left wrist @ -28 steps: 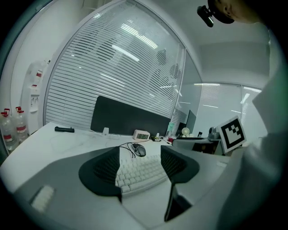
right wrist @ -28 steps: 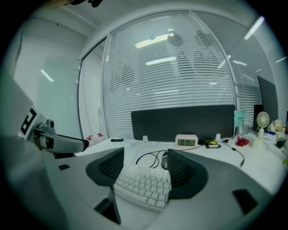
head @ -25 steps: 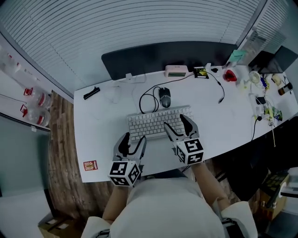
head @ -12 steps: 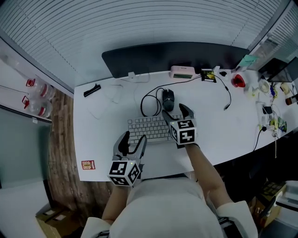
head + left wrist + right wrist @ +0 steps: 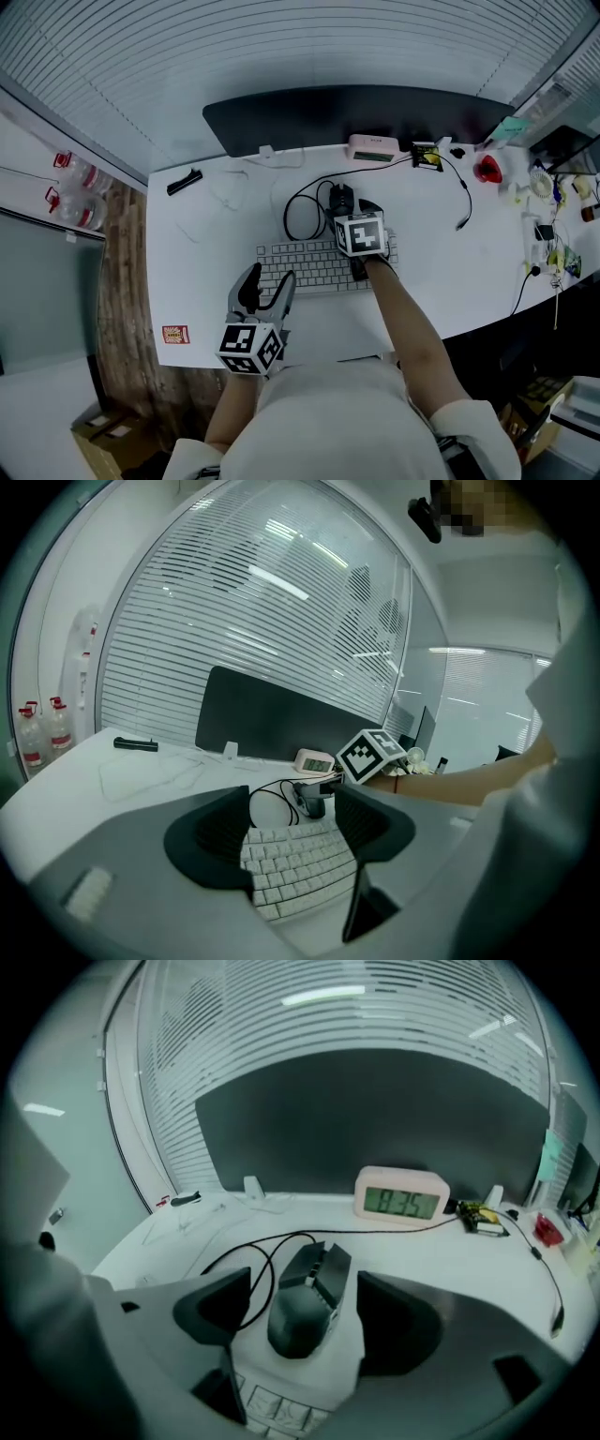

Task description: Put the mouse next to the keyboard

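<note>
From the head view the right gripper (image 5: 352, 210) (its jaws opening, the mouse between them) covers the near part of the mouse (image 5: 340, 194) and the far right corner of the keyboard (image 5: 300, 265). In the right gripper view only a few keys show, at the bottom edge. The small things (image 5: 541, 185) at the right end of the desk (image 5: 206, 244) are too small to tell.

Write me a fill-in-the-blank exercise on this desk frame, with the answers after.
The mouse lies on the ___ side of the keyboard from the person.
The right gripper, its jaws opening, has the mouse ___ them, untouched.
The left gripper is open and holds ___.
The clock behind the mouse reads ___.
Missing words: far; between; nothing; 8:35.
</note>
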Tool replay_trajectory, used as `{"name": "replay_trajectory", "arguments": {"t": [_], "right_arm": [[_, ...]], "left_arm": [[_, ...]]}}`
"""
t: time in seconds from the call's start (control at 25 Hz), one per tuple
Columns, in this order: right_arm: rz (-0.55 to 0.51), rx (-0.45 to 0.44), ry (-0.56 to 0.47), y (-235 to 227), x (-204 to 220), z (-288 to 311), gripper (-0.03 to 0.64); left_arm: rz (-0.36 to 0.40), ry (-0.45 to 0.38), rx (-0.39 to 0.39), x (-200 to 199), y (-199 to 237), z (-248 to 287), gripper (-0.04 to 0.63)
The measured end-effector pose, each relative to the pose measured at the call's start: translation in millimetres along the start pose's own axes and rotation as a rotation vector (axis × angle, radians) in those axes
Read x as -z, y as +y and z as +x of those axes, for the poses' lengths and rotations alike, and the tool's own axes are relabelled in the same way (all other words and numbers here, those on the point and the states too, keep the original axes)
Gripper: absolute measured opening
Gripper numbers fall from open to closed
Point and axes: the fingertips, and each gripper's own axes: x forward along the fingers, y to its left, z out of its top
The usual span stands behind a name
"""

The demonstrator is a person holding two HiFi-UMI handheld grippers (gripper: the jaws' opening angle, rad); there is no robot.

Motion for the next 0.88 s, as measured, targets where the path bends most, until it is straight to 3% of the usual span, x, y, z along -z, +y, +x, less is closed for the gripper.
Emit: {"name": "replay_trajectory", "arguments": {"t": [0.48, 0.88], "right_arm": [[0.050, 0.022, 0.197, -13, 12, 42, 0.333], [0.041, 0.015, 0.222, -14, 15, 43, 0.318]], "left_arm": [[-0.010, -0.002, -0.030, -3, 6, 10, 0.273], [-0.011, -0.004, -0.040, -4, 9, 7, 0.273]]}}
